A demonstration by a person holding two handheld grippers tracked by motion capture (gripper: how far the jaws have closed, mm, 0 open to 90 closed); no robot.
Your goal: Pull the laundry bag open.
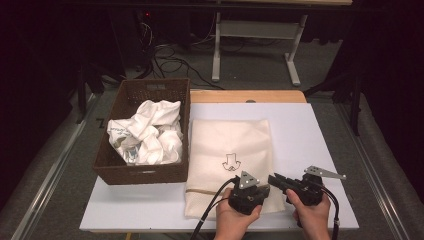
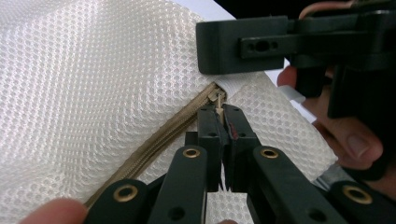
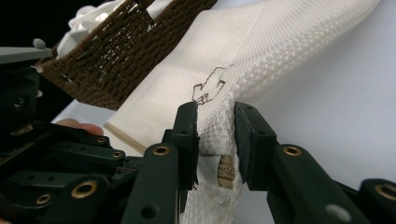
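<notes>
A white mesh laundry bag [image 1: 227, 145] lies flat on the white board, with a small dark emblem on it. Its tan zipper [image 2: 159, 137] runs along the near edge. My left gripper [image 2: 223, 112] is shut on the small zipper pull [image 2: 218, 99] at the zipper's end. In the high view the left gripper [image 1: 264, 190] sits at the bag's near right corner. My right gripper [image 3: 215, 122] is shut on the bunched mesh of that same corner, with the bag [image 3: 243, 51] stretching away beyond it. In the high view the right gripper [image 1: 274, 179] points left toward the left one.
A brown woven basket [image 1: 145, 174] stands at the left of the board and holds crumpled white clothes [image 1: 150, 132]. The basket [image 3: 116, 60] also rises beside the bag. The white board [image 1: 305, 135] extends right of the bag. Cables trail from both grippers toward the near edge.
</notes>
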